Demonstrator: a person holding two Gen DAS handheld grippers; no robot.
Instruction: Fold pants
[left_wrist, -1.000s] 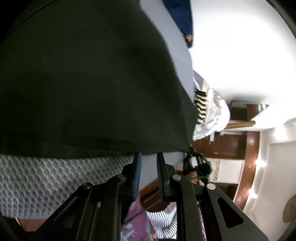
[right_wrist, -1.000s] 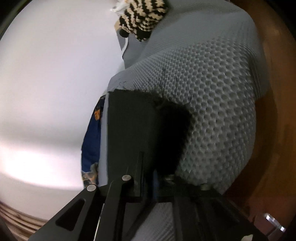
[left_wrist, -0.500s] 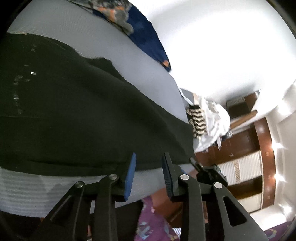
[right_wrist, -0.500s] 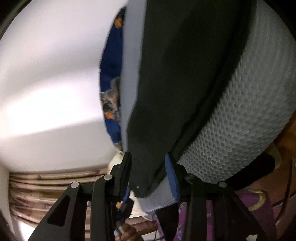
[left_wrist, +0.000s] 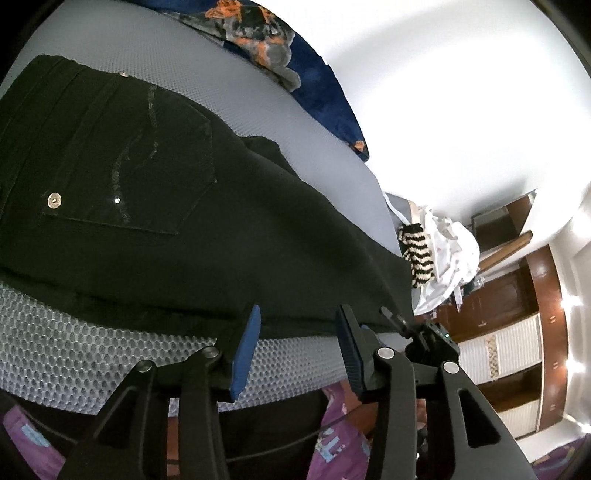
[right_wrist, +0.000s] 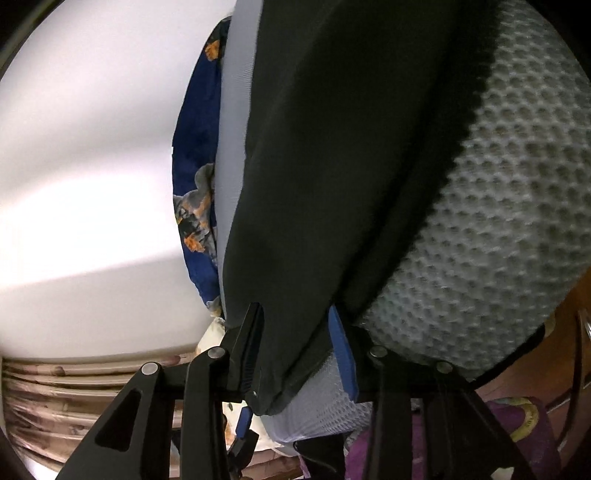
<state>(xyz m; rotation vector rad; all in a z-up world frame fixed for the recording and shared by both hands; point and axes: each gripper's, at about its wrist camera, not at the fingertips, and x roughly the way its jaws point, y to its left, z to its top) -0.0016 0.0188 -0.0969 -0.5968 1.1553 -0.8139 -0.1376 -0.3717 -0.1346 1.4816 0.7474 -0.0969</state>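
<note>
The black pants (left_wrist: 192, 221) lie flat on the gray mattress (left_wrist: 92, 354). Their near edge sits just past the left gripper (left_wrist: 299, 332), wide and empty. The right gripper (right_wrist: 295, 347) is wide too, with a pants corner between its fingers.

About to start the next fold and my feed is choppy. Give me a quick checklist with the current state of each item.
1. Left tongs open: ok, jaws spread wide with nothing between them.
2. Left tongs lined up with the near edge of the black pants: ok, tips sit at that edge.
3. Right tongs open: ok, jaws apart.
4. Right tongs around fabric: ok, the pants edge hangs between the pads, not clamped.
5. Pants flat on the grey mattress: ok in the left wrist view, pocket side up.
6. Far leg ends: cannot tell, out of view.
</note>
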